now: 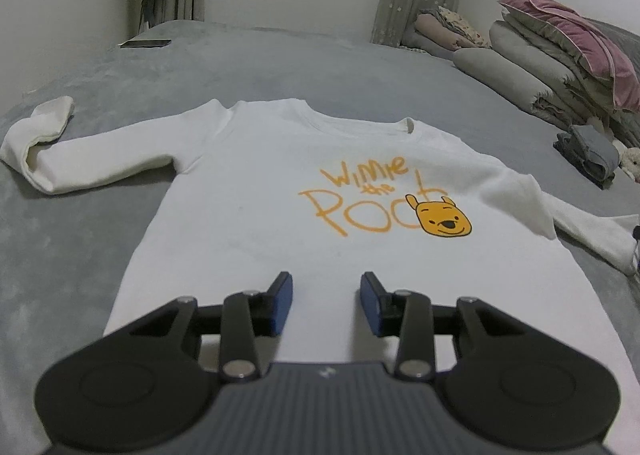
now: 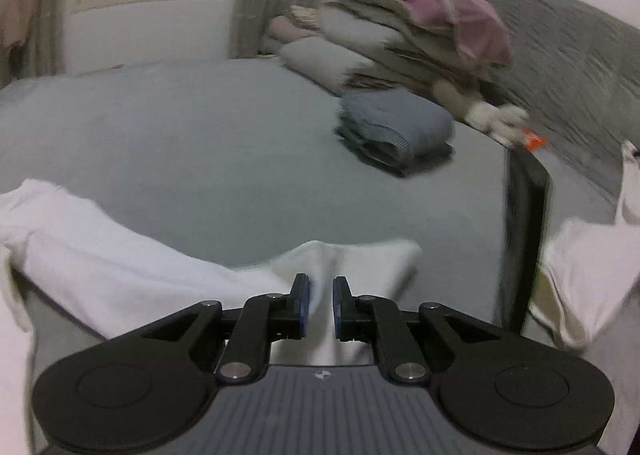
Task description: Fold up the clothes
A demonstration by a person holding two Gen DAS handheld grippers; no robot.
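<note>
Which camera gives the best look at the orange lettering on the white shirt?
The left wrist view. The white shirt lies spread flat there, with the orange lettering fully readable. The right wrist view shows only a plain sleeve of it, blurred, with no lettering.

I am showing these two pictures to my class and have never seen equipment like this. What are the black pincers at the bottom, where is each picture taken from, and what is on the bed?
Each picture comes from a camera mounted on a hand-held gripper, looking forward along its two fingers. A person holds one gripper in each hand; there is no robot arm. The left gripper hangs open over a white long-sleeved shirt lying face up on the grey bed. The right gripper is shut on the end of the shirt's sleeve. Beyond it lie folded grey clothes and stacked bedding.
</note>
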